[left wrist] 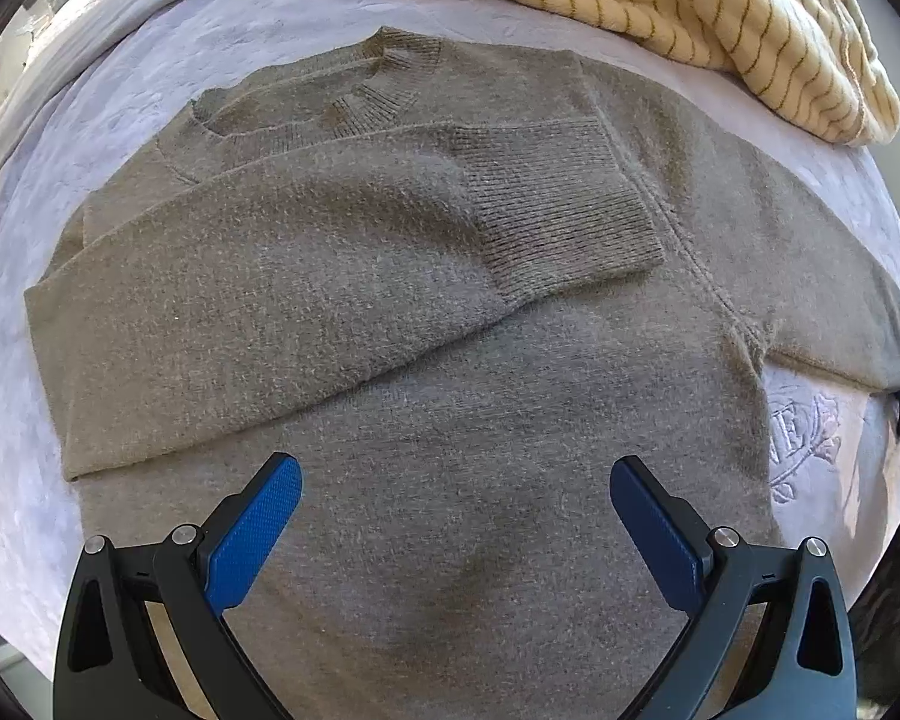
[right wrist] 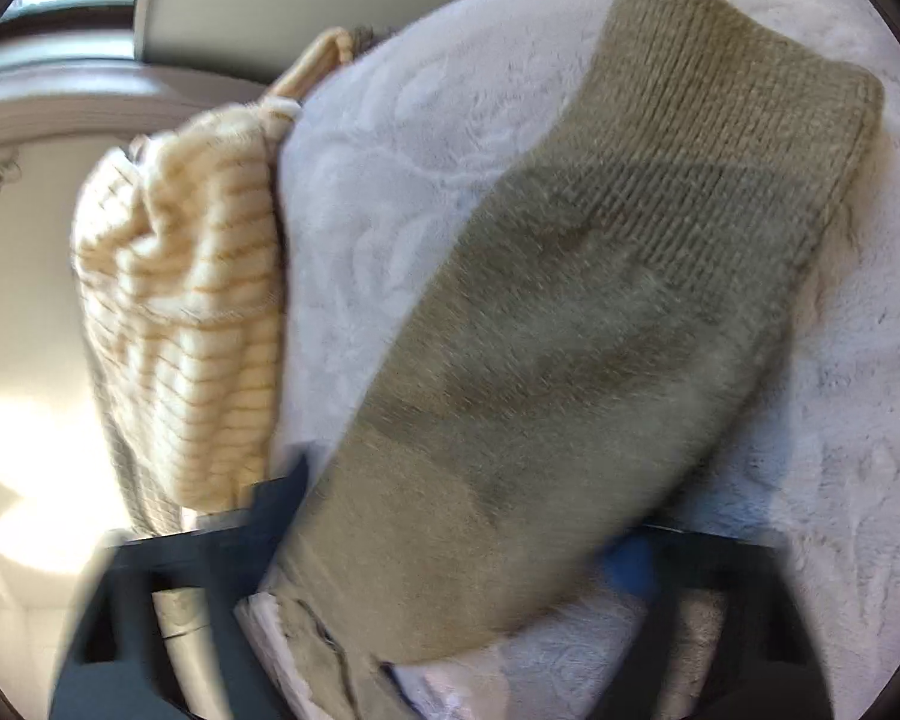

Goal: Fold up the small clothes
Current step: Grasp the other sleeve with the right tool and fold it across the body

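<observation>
Hovering my left gripper [left wrist: 455,483] spread wide over the olive sweater [left wrist: 450,420] lying on the lavender blanket [left wrist: 6,420], I am clamping my right gripper [right wrist: 450,531] on its sleeve [right wrist: 600,312], beside the striped garment [right wrist: 180,312].

An olive-grey knit with ribbed cuffs and collar is being shown by the sweater [left wrist: 450,312], cream with thin ochre stripes by the fleece garment [left wrist: 690,12], pale lavender with an embossed rose motif by the blanket [left wrist: 810,432], and textured blue on black frames by the fingers [left wrist: 258,528].
</observation>
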The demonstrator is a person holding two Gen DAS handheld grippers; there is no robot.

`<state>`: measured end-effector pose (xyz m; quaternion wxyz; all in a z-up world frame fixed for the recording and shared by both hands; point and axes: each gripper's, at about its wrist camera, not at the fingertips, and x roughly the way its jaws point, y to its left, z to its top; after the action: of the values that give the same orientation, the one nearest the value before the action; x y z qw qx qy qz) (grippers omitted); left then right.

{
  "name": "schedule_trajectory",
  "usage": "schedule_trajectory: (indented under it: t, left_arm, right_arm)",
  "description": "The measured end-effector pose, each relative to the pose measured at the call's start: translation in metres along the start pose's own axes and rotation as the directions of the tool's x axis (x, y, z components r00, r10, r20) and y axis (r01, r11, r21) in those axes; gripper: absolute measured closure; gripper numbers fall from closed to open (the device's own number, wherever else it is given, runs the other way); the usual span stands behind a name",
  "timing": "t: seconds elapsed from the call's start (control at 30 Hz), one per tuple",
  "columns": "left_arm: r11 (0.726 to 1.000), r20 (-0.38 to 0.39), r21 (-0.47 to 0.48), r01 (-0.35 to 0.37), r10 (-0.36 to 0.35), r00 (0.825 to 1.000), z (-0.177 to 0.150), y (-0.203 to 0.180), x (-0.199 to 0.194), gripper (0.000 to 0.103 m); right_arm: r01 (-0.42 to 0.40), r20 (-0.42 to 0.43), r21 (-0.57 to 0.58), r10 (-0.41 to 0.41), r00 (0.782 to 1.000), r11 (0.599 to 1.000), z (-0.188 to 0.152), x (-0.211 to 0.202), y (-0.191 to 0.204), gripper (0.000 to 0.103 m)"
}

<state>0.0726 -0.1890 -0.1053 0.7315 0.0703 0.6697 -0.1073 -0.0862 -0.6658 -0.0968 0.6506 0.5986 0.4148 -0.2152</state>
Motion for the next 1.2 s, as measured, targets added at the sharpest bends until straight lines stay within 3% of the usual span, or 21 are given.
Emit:
schedule_trajectory:
  t: [0.03, 0.2, 0.3, 0.4, 0.57, 0.7, 0.87, 1.0, 1.1, 1.13, 1.17, 1.2]
  left_arm:
    - [1.000, 0.004, 0.000, -0.003, 0.003, 1.000, 0.001, 0.001, 0.000, 0.000]
    - [1.000, 0.020, -0.014, 0.001, -0.001, 1.000, 0.004, 0.010, -0.004, 0.000]
    - [1.000, 0.030, -0.024, 0.004, -0.003, 1.000, 0.004, 0.019, -0.007, 0.000]
    - [0.999, 0.038, -0.040, 0.004, -0.002, 0.999, 0.006, 0.032, -0.008, 0.000]
    - [0.995, 0.050, -0.098, 0.015, -0.010, 0.999, 0.003, 0.062, -0.015, 0.000]
    - [0.987, 0.086, -0.157, 0.024, -0.010, 0.996, -0.003, 0.102, -0.024, 0.000]
    - [0.975, 0.112, -0.221, -0.003, 0.029, 0.993, -0.011, 0.144, -0.030, 0.000]
    - [0.962, 0.109, -0.273, -0.014, 0.045, 0.993, -0.020, 0.175, -0.025, 0.000]
    - [0.952, 0.106, -0.307, -0.015, 0.050, 0.993, -0.025, 0.192, -0.019, 0.000]
    - [0.949, 0.108, -0.316, -0.011, 0.047, 0.993, -0.028, 0.193, -0.018, 0.000]
    - [0.946, 0.111, -0.323, -0.003, 0.041, 0.993, -0.028, 0.197, -0.016, 0.000]
    - [0.943, 0.118, -0.332, 0.010, 0.031, 0.993, -0.029, 0.203, -0.015, 0.000]
  right_arm:
    - [-0.025, -0.011, 0.007, 0.025, 1.000, 1.000, 0.000, 0.003, 0.001, 0.095]
    - [-0.170, -0.036, -0.070, 0.168, 0.985, 0.983, -0.012, 0.000, 0.031, 0.095]
    - [-0.243, -0.095, -0.158, 0.230, 0.968, 0.957, -0.024, 0.005, 0.071, 0.095]
    - [-0.283, -0.168, -0.297, 0.242, 0.956, 0.912, -0.050, 0.016, 0.128, 0.095]
    - [-0.325, -0.287, -0.494, 0.202, 0.937, 0.806, -0.111, 0.046, 0.209, 0.095]
    - [-0.346, -0.394, -0.664, 0.083, 0.915, 0.663, -0.193, 0.090, 0.272, 0.095]
    - [-0.360, -0.483, -0.751, -0.089, 0.871, 0.554, -0.295, 0.158, 0.290, 0.095]
    - [-0.309, -0.510, -0.760, -0.230, 0.829, 0.571, -0.344, 0.210, 0.268, 0.093]
    - [-0.229, -0.492, -0.756, -0.300, 0.817, 0.614, -0.350, 0.228, 0.250, 0.090]
    - [-0.223, -0.513, -0.727, -0.297, 0.806, 0.650, -0.349, 0.228, 0.244, 0.076]
    - [-0.230, -0.531, -0.701, -0.280, 0.800, 0.674, -0.345, 0.227, 0.241, 0.051]
    - [-0.239, -0.543, -0.677, -0.253, 0.800, 0.696, -0.343, 0.220, 0.236, 0.041]
